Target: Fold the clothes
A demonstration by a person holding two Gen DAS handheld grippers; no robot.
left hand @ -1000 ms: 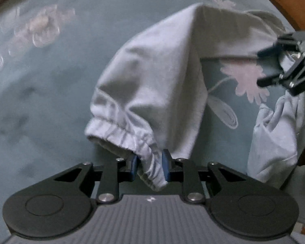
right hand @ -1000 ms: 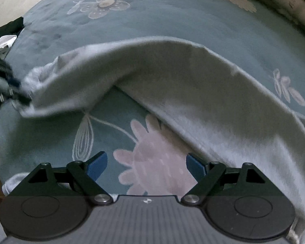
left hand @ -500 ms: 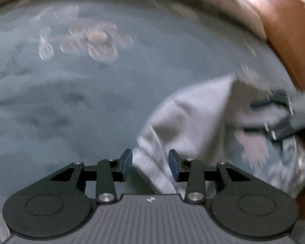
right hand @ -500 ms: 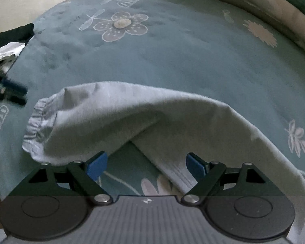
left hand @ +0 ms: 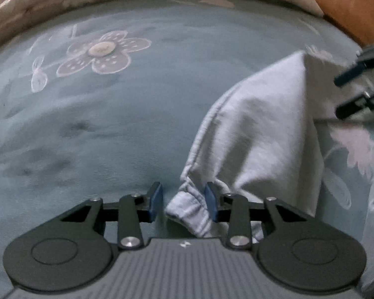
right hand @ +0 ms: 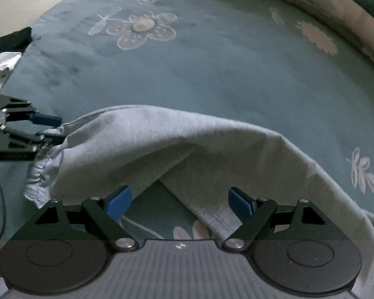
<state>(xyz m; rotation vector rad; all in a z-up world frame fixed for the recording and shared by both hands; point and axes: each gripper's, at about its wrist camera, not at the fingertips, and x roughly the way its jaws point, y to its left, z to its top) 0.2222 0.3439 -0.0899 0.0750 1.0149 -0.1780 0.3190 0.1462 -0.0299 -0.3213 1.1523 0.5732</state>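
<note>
A light grey garment (left hand: 261, 129) with an elastic cuff (left hand: 189, 209) lies folded over itself on the teal flowered bedspread (left hand: 112, 124). My left gripper (left hand: 183, 200) is open. The cuff rests loose between its blue pads, closer to the right one. In the right wrist view the left gripper (right hand: 59, 128) sits at the cuff end (right hand: 37, 174) of the garment (right hand: 187, 139). My right gripper (right hand: 179, 201) stands wide open and holds nothing, with the garment's folded edge just beyond its pads. It also shows at the right edge of the left wrist view, right gripper (left hand: 346, 94).
A cream floral border (right hand: 336, 2) runs along the bed's far side. A brown wooden surface (left hand: 356, 5) lies past the bed at upper right. Dark and white clothes (right hand: 5, 49) sit off the bed's left corner. Bare bedspread stretches beyond the garment.
My left gripper opened and let go of the cuff, and the lifted garment came down onto the bed. The right gripper stayed open and shifted forward over the fold.
</note>
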